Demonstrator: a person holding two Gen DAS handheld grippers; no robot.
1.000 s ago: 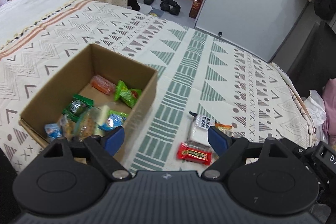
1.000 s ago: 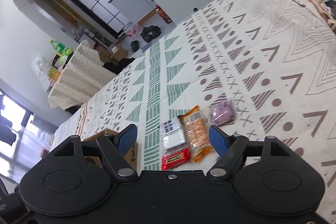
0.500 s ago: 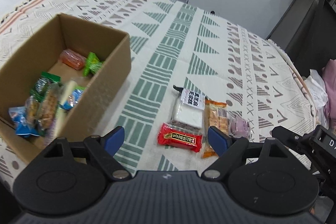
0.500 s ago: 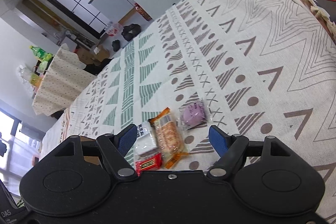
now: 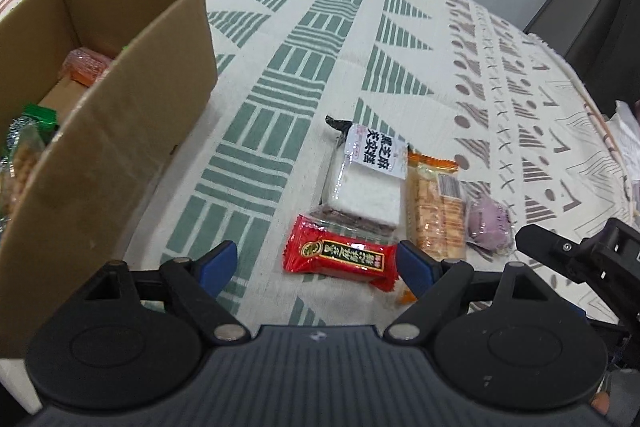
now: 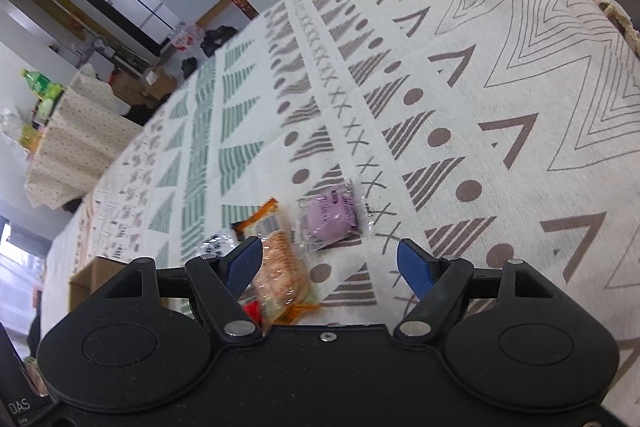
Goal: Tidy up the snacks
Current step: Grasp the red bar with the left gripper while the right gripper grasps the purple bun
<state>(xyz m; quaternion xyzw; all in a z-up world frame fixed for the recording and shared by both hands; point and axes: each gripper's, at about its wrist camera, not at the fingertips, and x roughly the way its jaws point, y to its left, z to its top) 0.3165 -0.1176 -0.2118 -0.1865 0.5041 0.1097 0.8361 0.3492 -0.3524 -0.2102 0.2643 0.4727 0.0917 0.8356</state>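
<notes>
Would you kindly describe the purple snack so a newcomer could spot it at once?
On the patterned bedspread, right of the cardboard box, four loose snacks lie together. The purple snack is farthest from the box, beside the orange cracker pack. It alone is round, in clear wrap.

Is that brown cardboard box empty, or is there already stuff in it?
Partly filled. The cardboard box is open-topped, and an orange packet and green wrappers show inside it.

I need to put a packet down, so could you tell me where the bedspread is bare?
Bare: the green-patterned strip between the box and the red packet, and the wide stretch beyond the purple sweet. Crowded: the white cake, cracker pack, red packet and sweet lie packed side by side.
</notes>
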